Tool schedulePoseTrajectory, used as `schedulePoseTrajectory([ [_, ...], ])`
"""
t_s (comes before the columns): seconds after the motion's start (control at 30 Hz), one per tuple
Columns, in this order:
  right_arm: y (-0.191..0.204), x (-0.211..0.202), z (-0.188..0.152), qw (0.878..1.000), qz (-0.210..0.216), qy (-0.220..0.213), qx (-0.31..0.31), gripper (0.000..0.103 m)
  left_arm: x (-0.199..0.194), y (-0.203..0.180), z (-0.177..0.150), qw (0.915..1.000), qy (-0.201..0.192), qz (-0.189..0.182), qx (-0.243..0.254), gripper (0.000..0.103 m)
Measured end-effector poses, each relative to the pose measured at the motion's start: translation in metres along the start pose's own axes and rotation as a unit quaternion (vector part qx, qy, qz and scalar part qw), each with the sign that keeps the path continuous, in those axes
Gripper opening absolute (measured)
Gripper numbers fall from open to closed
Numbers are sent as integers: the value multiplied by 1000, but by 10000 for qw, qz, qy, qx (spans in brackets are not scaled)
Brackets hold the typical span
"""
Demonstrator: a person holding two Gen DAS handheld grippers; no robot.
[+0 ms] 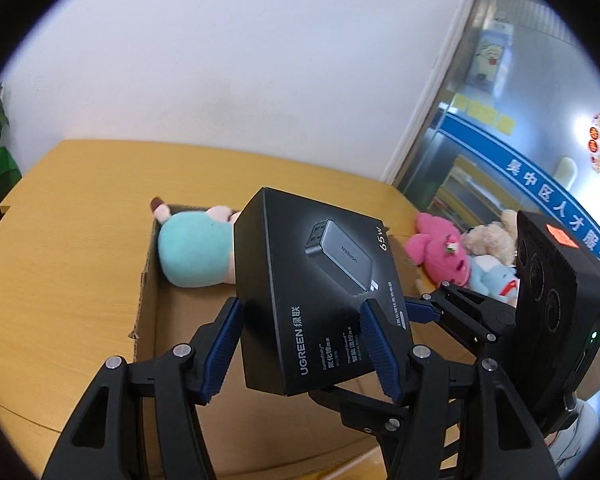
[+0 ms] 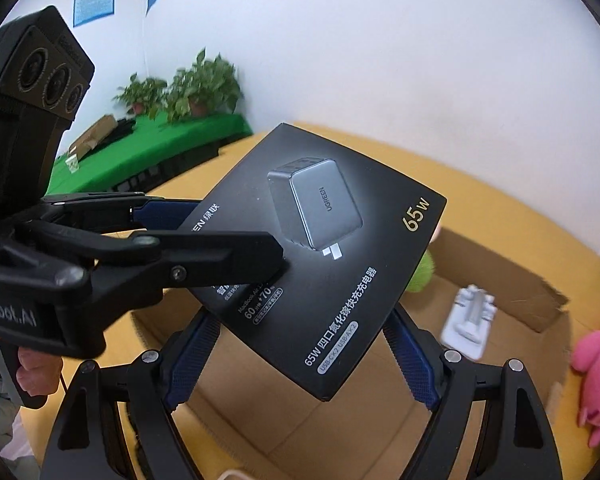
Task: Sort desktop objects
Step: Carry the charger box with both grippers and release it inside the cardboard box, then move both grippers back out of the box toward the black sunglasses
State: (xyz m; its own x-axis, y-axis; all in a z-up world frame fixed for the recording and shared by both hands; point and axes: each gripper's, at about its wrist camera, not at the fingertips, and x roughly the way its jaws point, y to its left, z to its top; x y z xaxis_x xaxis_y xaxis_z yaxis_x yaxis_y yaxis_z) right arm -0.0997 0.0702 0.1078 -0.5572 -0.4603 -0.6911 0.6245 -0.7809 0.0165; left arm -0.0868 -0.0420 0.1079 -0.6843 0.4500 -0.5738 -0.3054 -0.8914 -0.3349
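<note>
I hold the black UGREEN charger box (image 1: 320, 292) above the open cardboard box (image 1: 148, 280) on the yellow table (image 1: 60, 240). My left gripper (image 1: 300, 344) pinches its near end between blue pads (image 1: 224, 344); my right gripper (image 2: 304, 356) clamps its wider sides. A teal plush (image 1: 196, 252) lies inside the carton, a pink plush (image 1: 440, 252) beside it

Bright even indoor light, fisheye-warped dark corners, blurred edges.
</note>
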Motion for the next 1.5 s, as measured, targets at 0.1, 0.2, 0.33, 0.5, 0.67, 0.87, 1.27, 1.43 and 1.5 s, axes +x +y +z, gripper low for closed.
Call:
schedulePoseTrajectory([
  [0.1, -15, 37, 2, 9990, 271, 331, 145, 83, 25, 21, 2, 9994, 295, 80, -157, 60],
  [0.2, -30, 71, -2, 9945, 638, 696, 445, 83, 50, 38, 0, 9975, 605, 208, -291, 60],
  [0.33, -38, 115, 1, 9885, 842, 1141, 524, 83, 78, 60, -1, 9922, 1037, 436, -543, 60],
  [0.5, -45, 151, 0, 9801, 1108, 1455, 774, 83, 95, 78, -5, 9860, 1363, 583, -762, 60],
  [0.67, -47, 166, -4, 9765, 1153, 1607, 856, 82, 101, 77, -10, 9824, 1596, 804, -543, 60],
  [0.87, -48, 168, -7, 9735, 1136, 1751, 930, 82, 103, 77, -9, 9777, 1785, 981, -514, 59],
  [1.27, -45, 125, -13, 9744, 1042, 1682, 1072, 88, 80, 64, 1, 9760, 1674, 1345, -361, 59],
  [1.43, -45, 45, -40, 9875, 335, 1048, 1127, 99, 19, 37, 1, 9869, 837, 1375, -92, 59],
  [1.5, -43, 11, -56, 9896, 60, 688, 1261, 102, -13, 16, -7, 9895, 390, 1386, 87, 66],
])
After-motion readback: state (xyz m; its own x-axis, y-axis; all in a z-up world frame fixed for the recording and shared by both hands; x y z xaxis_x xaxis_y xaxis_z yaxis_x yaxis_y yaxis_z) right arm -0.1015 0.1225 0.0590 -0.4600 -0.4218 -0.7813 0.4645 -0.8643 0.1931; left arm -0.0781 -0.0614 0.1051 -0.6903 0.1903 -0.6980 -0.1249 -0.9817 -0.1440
